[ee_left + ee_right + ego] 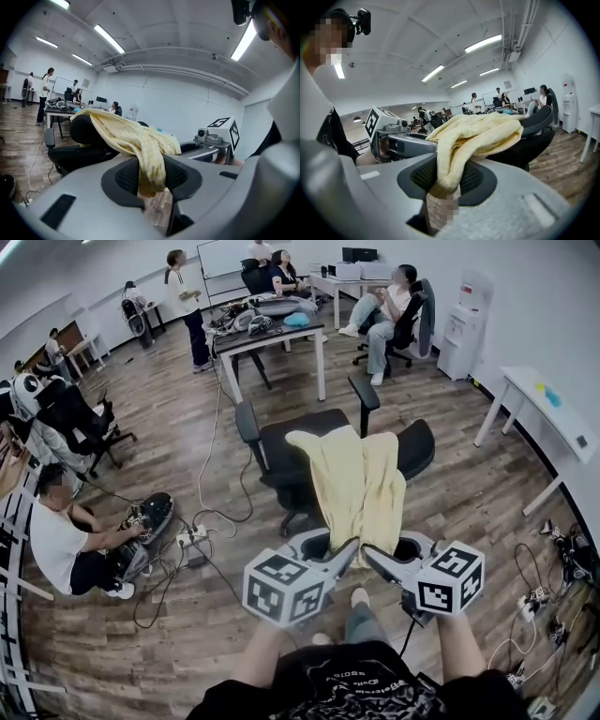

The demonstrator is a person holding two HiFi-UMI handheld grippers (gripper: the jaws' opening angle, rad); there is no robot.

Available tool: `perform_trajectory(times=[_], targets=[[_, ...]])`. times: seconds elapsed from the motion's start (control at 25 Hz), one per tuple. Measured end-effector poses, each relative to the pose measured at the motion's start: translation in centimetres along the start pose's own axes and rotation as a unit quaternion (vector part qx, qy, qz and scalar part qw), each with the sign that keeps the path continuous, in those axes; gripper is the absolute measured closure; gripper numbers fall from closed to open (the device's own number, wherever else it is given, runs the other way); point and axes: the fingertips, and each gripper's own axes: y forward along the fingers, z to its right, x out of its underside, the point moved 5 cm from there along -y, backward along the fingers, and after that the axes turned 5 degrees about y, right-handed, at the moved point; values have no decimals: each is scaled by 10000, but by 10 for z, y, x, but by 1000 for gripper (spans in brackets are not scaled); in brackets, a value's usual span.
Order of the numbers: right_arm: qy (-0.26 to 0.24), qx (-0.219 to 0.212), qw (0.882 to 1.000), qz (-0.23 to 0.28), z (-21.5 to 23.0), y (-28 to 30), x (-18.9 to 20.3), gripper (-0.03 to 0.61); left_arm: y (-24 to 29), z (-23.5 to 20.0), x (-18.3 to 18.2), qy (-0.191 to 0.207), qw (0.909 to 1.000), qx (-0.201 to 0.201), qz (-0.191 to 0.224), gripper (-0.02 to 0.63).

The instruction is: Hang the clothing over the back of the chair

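A pale yellow garment [359, 486] lies draped over the back of a black office chair [417, 448], running from the seat side over the backrest toward me. My left gripper [349, 552] is shut on its near left edge; the cloth [149, 161] hangs pinched between the jaws. My right gripper [373, 557] is shut on the near right edge, with the fabric [454, 161] bunched between its jaws. The two grippers sit close together just below the backrest. In the left gripper view the chair back [84, 129] shows under the cloth.
The chair's armrests [246, 422] stick out at left and at the back. A table [272, 338] stands behind it, a white desk [548, 413] at right. Cables and a power strip [192, 538] lie on the wooden floor. A seated person [66, 545] is at left; others are further back.
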Motion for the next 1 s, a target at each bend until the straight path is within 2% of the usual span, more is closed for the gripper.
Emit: perform_trajectory(times=[0.28,0.44,0.6,0.72,0.88,1.0], targets=[[98,295,9995,-108,5,9,23,474,7,-6,25,-147,9998,-59,84,503],[230,447,9987,26,12,14,32,474,12,-9,34,-142,9989,-293,324,503],[92,842,9962,182,16,22,40,474,17,-14,44,106,9961,-647,585,503],[96,1006,9945,287,20,28,51,474,21,-17,57,83,9929,-819,857,503],[-148,1058,9938,319,28,33,57,474,26,-23,67,-58,9881,-942,1213,503],[37,1040,9936,431,34,39,62,474,30,-28,72,-79,9859,-999,1340,503]])
